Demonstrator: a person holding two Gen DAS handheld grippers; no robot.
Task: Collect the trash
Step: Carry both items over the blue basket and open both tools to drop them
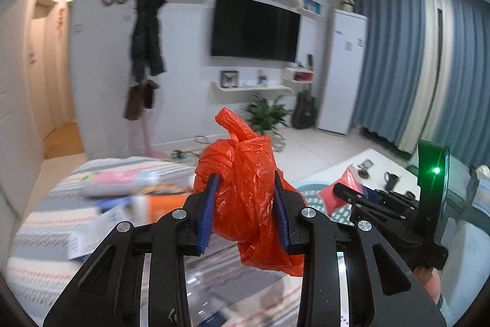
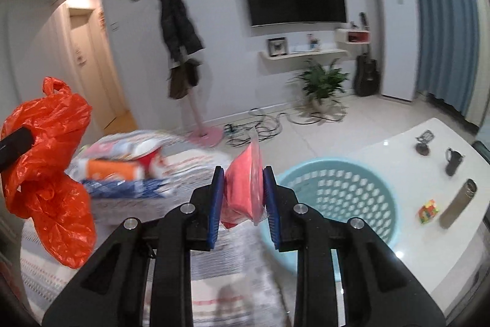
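My left gripper (image 1: 245,183) is shut on a crumpled orange plastic bag (image 1: 245,173) and holds it in the air above the striped bed. The bag also shows at the left of the right wrist view (image 2: 49,161). My right gripper (image 2: 242,189) is shut on a pink-red packet in clear wrap (image 2: 243,186), held just left of a light blue perforated basket (image 2: 333,198). The right gripper with the packet (image 1: 340,192) shows at the right of the left wrist view. Several wrappers and packages (image 2: 122,170) lie on the bed.
A striped bed cover (image 1: 46,219) fills the lower left. A white table (image 2: 413,161) at the right holds a black cup (image 2: 453,161), a metal flask (image 2: 456,204) and a small colourful toy (image 2: 428,210). Beyond are a TV, coat stand, plant and cables.
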